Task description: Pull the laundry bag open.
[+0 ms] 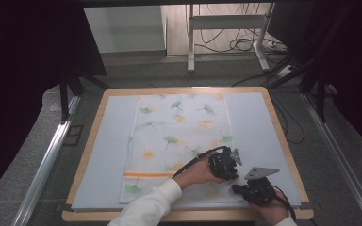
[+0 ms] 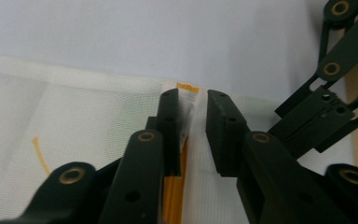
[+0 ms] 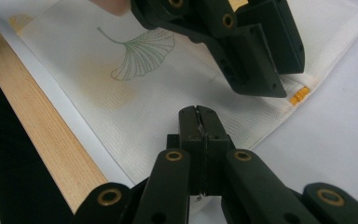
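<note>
While your two hands sit at the near right corner of the table, your right gripper [image 1: 239, 188] is the closest thing to you, low over the near right part of the leaf-print cloth [image 1: 179, 141]. Its jaws are pressed tight together, and in the right gripper view [image 3: 199, 122] a thin bit of the white cloth is pinched in the line between them. Just past it is your left gripper [image 1: 230, 170], held by your left hand [image 1: 199, 173] in a white sleeve [image 1: 148, 207]. Its jaws stand a little apart. In the left gripper view [image 2: 193, 109] the cloth's edge runs up into the gap, lying against one jaw and clear of the other, with the orange stripe [image 2: 175, 196] showing there and a small orange tag [image 2: 188, 87] at the hem. The two grippers are near each other and not touching. The cloth lies flat on a pale blue mat [image 1: 108, 141], which covers most of the wooden table [image 1: 283, 136]. It reaches from the near side almost to the far side, with green and orange leaves on it. Beyond the table is a grey floor [image 1: 169, 75] with black cables [image 1: 245, 44] and white table legs [image 1: 191, 42] far back.
</note>
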A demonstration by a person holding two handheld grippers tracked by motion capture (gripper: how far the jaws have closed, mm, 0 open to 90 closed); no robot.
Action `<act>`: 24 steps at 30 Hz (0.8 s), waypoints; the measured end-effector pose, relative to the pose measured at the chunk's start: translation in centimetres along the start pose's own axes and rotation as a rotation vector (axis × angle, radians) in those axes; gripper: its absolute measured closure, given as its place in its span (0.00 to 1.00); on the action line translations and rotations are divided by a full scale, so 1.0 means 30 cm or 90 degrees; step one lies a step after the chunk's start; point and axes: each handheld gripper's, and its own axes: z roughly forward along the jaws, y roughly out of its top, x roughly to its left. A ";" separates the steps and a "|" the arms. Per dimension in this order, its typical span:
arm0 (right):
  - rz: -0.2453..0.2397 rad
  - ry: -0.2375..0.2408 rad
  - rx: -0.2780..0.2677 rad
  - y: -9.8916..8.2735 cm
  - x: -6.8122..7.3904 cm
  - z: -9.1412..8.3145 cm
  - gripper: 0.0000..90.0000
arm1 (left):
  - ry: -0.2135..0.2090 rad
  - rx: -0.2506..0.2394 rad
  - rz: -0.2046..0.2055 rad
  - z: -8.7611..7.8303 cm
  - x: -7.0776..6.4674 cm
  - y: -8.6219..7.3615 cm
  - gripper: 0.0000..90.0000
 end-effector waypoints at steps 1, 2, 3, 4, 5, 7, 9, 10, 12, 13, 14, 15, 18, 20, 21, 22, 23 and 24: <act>0.000 -0.001 0.000 0.000 0.000 0.000 1.00 | 0.005 0.004 0.003 0.002 0.000 0.004 0.93; -0.002 -0.002 -0.001 0.000 -0.001 0.000 1.00 | 0.004 0.008 0.007 0.005 0.003 0.010 0.95; -0.002 -0.002 -0.001 0.000 -0.001 0.000 1.00 | 0.004 0.008 0.007 0.005 0.003 0.010 0.95; 0.000 -0.001 0.000 0.000 0.001 0.000 1.00 | 0.006 0.008 0.010 0.008 0.001 0.013 0.95; 0.000 -0.002 0.000 0.000 0.001 0.000 1.00 | 0.009 0.013 0.013 0.008 -0.002 0.017 0.97; 0.000 -0.001 0.001 0.001 0.001 0.001 1.00 | 0.021 0.023 0.028 0.009 -0.012 0.023 0.98; 0.000 0.000 0.001 0.001 0.000 0.001 1.00 | 0.027 0.018 0.033 0.013 -0.019 0.025 0.99; 0.000 0.000 0.001 0.001 0.000 0.001 1.00 | 0.027 0.018 0.033 0.013 -0.019 0.025 0.99; 0.000 0.000 0.001 0.001 0.000 0.001 1.00 | 0.030 0.023 0.039 0.013 -0.022 0.027 1.00; 0.000 0.000 0.001 0.001 0.000 0.001 1.00 | 0.030 0.023 0.039 0.013 -0.022 0.027 1.00; 0.000 0.001 0.000 0.001 -0.001 0.000 1.00 | 0.027 0.022 0.037 0.012 -0.020 0.026 1.00; -0.001 0.002 0.000 0.001 -0.001 0.000 1.00 | 0.022 0.023 0.030 0.008 -0.014 0.025 1.00; -0.001 0.001 0.000 0.000 -0.002 0.000 1.00 | 0.008 0.010 0.002 0.002 0.003 0.015 1.00; 0.002 0.002 0.000 0.000 -0.003 0.000 1.00 | 0.001 0.006 -0.003 0.000 0.012 0.009 1.00; 0.003 0.003 0.000 0.000 -0.004 0.000 1.00 | 0.001 0.004 -0.006 0.000 0.011 0.008 1.00; 0.003 0.003 0.000 0.000 -0.004 0.000 1.00 | 0.001 0.004 -0.006 0.000 0.011 0.008 1.00; 0.004 0.003 0.000 0.000 -0.005 -0.001 1.00 | 0.003 0.008 -0.005 -0.002 0.009 0.008 1.00; 0.004 0.003 0.001 0.000 -0.005 -0.001 1.00 | 0.003 0.008 -0.005 -0.002 0.009 0.008 1.00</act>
